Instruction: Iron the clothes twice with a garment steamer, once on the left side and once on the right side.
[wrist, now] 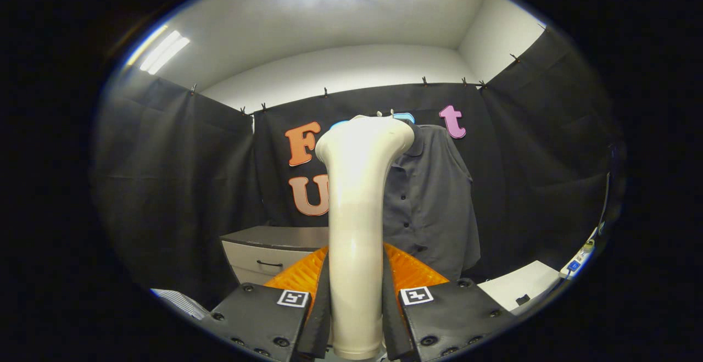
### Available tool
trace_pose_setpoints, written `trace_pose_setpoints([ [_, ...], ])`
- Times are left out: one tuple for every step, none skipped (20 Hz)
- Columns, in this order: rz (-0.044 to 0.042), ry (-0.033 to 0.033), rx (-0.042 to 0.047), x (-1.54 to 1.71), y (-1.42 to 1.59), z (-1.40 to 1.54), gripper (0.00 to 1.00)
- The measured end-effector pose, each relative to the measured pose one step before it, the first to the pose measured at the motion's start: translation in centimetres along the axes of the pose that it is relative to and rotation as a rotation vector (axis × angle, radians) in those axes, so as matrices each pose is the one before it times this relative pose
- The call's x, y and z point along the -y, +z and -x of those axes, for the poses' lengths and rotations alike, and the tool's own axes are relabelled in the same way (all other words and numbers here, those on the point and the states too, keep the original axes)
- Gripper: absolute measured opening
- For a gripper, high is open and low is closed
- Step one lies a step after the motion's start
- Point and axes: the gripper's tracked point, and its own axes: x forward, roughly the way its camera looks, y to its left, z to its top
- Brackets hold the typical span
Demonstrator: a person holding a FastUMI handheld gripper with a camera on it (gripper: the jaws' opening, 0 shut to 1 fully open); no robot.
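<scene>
Your garment steamer stands upright between the fingers of the tongs, its cream handle rising from them to a flared head. The tongs are closed on that handle, one finger pressing each side. Beyond the head and just to its right, the dark grey shirt hangs against the booth's black cloth wall, buttons running down its front; the steamer head sits in front of its collar, and you cannot tell whether the two touch. To the left, below the shirt, a cabinet with a drawer handle stands against the wall. To the right lies a white table.
</scene>
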Motion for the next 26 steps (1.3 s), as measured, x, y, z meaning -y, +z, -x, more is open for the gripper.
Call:
trace_pose_setpoints([
  [-0.00222,-0.00262,-0.00032,0.063,-0.063,-0.047,0.46],
  [-0.00281,-0.00107,0.00003,0.046,-0.015,0.015,0.46],
  [-0.00178,-0.00186,-0.00041,0.028,0.0,-0.029,0.46],
  [-0.0005,-0.0022,-0.0011,0.086,-0.077,0.007,0.46],
  [0.00027,-0.00159,-0.00091,0.006,-0.042,-0.088,0.46],
  [-0.00022,-0.00048,-0.00085,0.003,-0.033,0.006,0.46],
  [-0.00078,-0.00079,-0.00019,0.01,0.013,-0.012,0.46],
  [-0.00073,-0.00148,-0.00044,0.012,-0.064,0.009,0.46],
  [-0.00176,-0.00154,-0.00058,0.076,-0.021,-0.113,0.46],
  [-0.0024,-0.00203,-0.00086,0.087,-0.086,-0.009,0.46],
  [-0.00225,-0.00206,-0.00099,0.086,-0.014,-0.047,0.46],
  [-0.00187,-0.00187,-0.00071,0.068,-0.051,-0.079,0.46],
  [-0.00113,-0.00195,-0.00176,0.013,-0.086,-0.113,0.46],
  [-0.00057,-0.00131,-0.00089,0.031,-0.033,-0.018,0.46],
  [-0.00007,-0.00049,-0.00118,0.019,-0.014,-0.023,0.46],
  [-0.00041,-0.00083,0.00073,0.055,-0.018,-0.034,0.46],
  [0.00005,0.00019,-0.00045,0.0,0.02,-0.003,0.46],
  [-0.00012,-0.0007,0.00068,0.026,-0.015,0.046,0.46],
  [-0.00027,-0.00056,-0.00042,-0.002,0.016,-0.079,0.46],
  [-0.00027,0.00027,-0.00007,0.02,-0.01,0.056,0.46],
  [-0.00021,-0.00046,-0.00011,0.001,0.022,0.087,0.46],
  [0.00007,0.00009,-0.00121,-0.005,-0.006,0.022,0.46],
  [-0.00067,-0.00011,-0.00084,0.012,-0.051,-0.114,0.46],
  [-0.00083,-0.00025,-0.00084,0.051,-0.056,0.021,0.46],
  [-0.0005,0.00016,-0.00098,0.062,0.017,0.14,0.46],
  [-0.00005,-0.00001,-0.00107,-0.013,-0.007,0.034,0.46],
])
